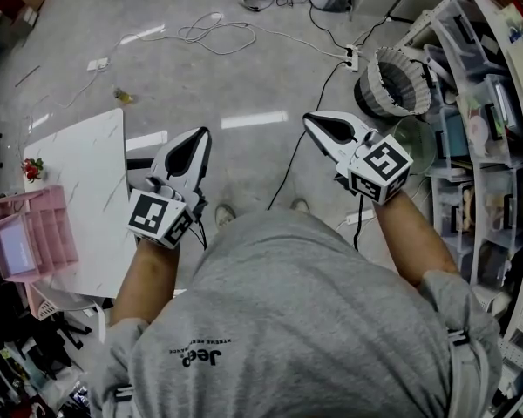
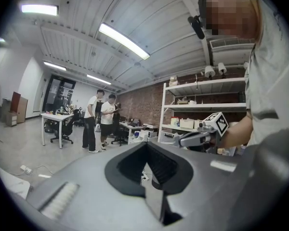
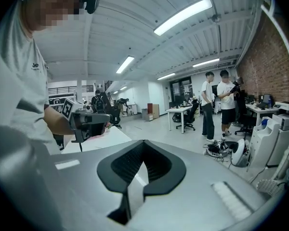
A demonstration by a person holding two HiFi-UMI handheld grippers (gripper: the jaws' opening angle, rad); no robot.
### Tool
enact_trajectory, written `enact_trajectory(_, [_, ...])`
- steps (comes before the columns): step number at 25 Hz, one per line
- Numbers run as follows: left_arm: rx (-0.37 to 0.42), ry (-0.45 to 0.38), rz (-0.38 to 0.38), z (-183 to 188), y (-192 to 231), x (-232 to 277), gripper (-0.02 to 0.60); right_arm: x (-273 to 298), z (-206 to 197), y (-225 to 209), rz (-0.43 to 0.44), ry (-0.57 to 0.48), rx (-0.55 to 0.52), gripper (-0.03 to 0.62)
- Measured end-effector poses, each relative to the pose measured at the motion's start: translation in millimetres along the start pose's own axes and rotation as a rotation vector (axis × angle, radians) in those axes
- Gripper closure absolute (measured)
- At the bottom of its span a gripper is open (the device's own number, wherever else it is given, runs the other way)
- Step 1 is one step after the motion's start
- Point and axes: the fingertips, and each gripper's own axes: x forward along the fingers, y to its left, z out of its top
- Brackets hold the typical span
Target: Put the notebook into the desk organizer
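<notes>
A pink desk organizer (image 1: 48, 225) stands at the left edge of a white table (image 1: 91, 181). A pale lilac flat thing (image 1: 16, 246), perhaps the notebook, lies in its near compartment. I hold both grippers up in front of my chest, over the floor and to the right of the table. My left gripper (image 1: 196, 139) is shut and holds nothing; its own view shows the jaws (image 2: 145, 146) meeting against the open room. The right gripper (image 1: 311, 122) is also shut and empty (image 3: 143, 144). Each shows in the other's view: right gripper (image 2: 198, 137), left gripper (image 3: 89, 121).
Cables and a power strip (image 1: 352, 57) lie on the floor ahead. A ribbed round bin (image 1: 399, 81) and shelving full of boxes (image 1: 479, 120) stand at the right. A small potted plant (image 1: 33, 171) sits on the table's far left. Two people (image 2: 100, 120) stand in the distance.
</notes>
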Motion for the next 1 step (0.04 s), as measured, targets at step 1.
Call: enact_trajectory(1, [-0.003, -0.001, 0.001, 0.4, -0.1, -0.4, 0.555, 0.0, 0.4, 0.6, 0.001, 0.000, -0.001, 0.592])
